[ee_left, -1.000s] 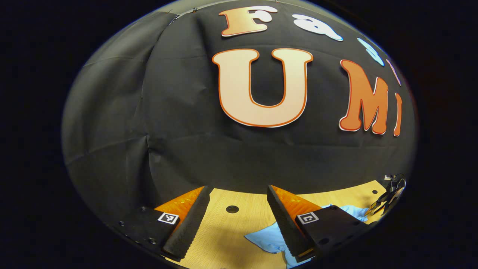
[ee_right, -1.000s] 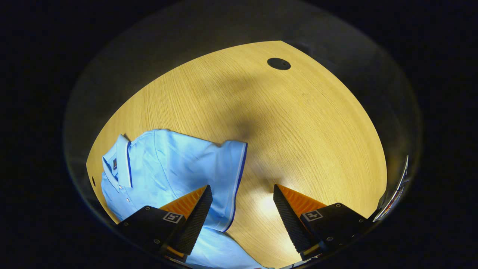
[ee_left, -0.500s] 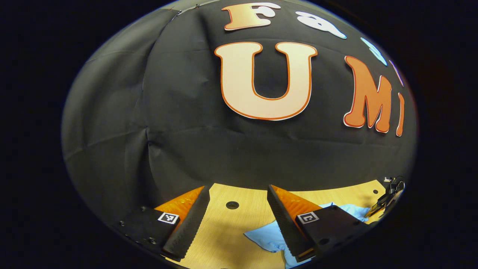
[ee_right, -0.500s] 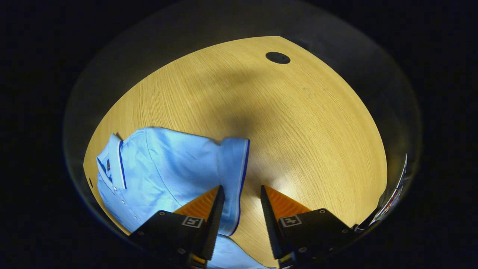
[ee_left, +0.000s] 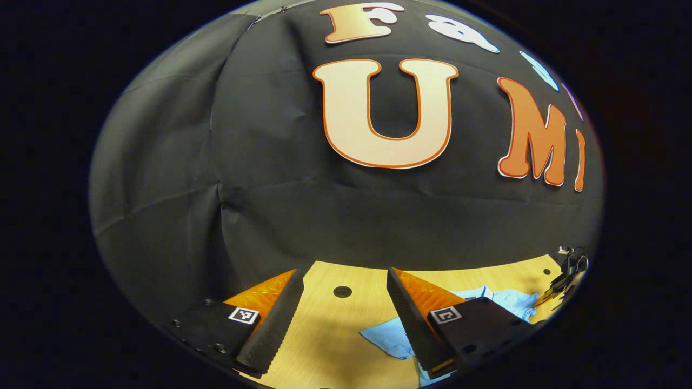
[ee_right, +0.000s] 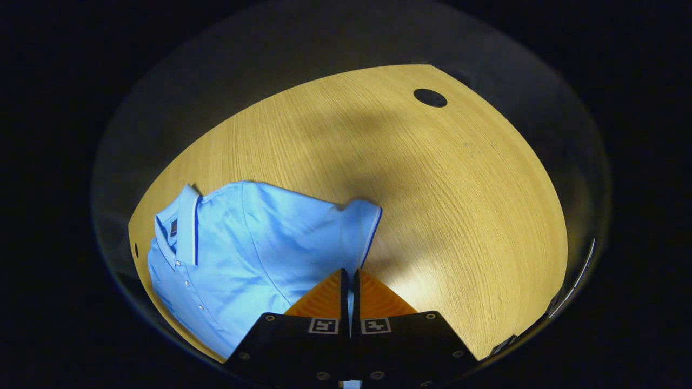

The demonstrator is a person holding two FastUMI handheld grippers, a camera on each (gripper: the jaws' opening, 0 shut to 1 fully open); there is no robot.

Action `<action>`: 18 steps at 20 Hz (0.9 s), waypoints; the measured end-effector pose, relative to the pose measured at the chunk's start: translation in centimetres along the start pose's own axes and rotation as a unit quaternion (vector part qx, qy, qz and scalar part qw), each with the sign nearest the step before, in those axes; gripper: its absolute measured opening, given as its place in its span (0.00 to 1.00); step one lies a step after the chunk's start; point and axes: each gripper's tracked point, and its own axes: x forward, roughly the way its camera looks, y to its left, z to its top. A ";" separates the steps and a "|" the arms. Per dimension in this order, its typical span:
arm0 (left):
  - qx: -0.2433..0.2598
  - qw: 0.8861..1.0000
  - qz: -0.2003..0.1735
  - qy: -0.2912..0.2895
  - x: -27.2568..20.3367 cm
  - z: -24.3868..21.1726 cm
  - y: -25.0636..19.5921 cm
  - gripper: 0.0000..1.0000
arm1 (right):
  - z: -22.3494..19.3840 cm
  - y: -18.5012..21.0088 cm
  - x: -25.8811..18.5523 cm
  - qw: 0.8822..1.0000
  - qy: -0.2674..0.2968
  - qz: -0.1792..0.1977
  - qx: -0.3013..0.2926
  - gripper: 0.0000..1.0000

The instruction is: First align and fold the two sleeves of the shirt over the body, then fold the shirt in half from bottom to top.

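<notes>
Sleeve (ee_right: 361,227) first: in the right gripper view the right gripper (ee_right: 348,278) has its fingers drawn together at the trimmed cuff edge, a sliver of blue cloth showing in the thin gap between them, so I judge it pinched on the sleeve hem. The shirt (ee_right: 243,254) lies flat on the wooden table (ee_right: 432,189), collar (ee_right: 186,227) up and to the left in this view, button placket running down the left side, and the body spreads leftward from my fingers. So the fold I want goes left, carrying the cuff across toward the placket; the sleeve's long axis runs roughly from the shoulder out toward the right gripper. In the left gripper view the left gripper (ee_left: 346,310) stands with its fingers well apart, holding nothing, aimed mostly at the booth wall, with the shirt (ee_left: 389,337) low and to its right, partly behind its right finger. I'd say the right one is clearly the nearer tool. The shirt's hem and the other sleeve are cut off at the bottom of both views, and how much cloth sits inside the pinch is hidden.
</notes>
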 end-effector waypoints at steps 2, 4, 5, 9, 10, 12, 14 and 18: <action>-0.003 1.000 0.002 0.000 -0.2 -0.2 0.6 0.99 | 0.3 1.5 -1.3 1.000 -0.014 0.017 -0.010 0.01; -0.005 1.000 0.003 -0.001 -0.5 -0.2 1.1 0.99 | 0.6 3.3 -2.6 0.999 -0.028 0.030 -0.025 0.01; -0.005 1.000 0.003 -0.001 -0.6 -0.2 1.3 0.99 | 0.8 4.2 -3.4 0.998 -0.035 0.037 -0.034 0.01; 0.001 1.000 0.002 -0.003 -1.3 -0.4 2.3 0.99 | 1.1 9.0 -6.0 0.994 -0.060 0.073 -0.057 0.01; 0.003 1.000 0.003 -0.004 -1.4 -0.4 2.7 0.99 | 0.8 10.2 -6.4 0.993 -0.061 0.081 -0.063 0.01; 0.003 1.000 0.005 -0.005 -1.6 -0.4 3.4 0.99 | 0.1 12.4 -6.9 0.991 -0.062 0.093 -0.076 0.01; 0.001 1.000 0.008 -0.004 -1.7 -0.6 4.2 0.99 | -0.9 14.7 -7.1 0.989 -0.057 0.106 -0.086 0.01; 0.001 1.000 0.015 -0.003 -2.0 -0.8 5.8 0.99 | -2.7 18.4 -7.0 0.985 -0.048 0.129 -0.107 0.02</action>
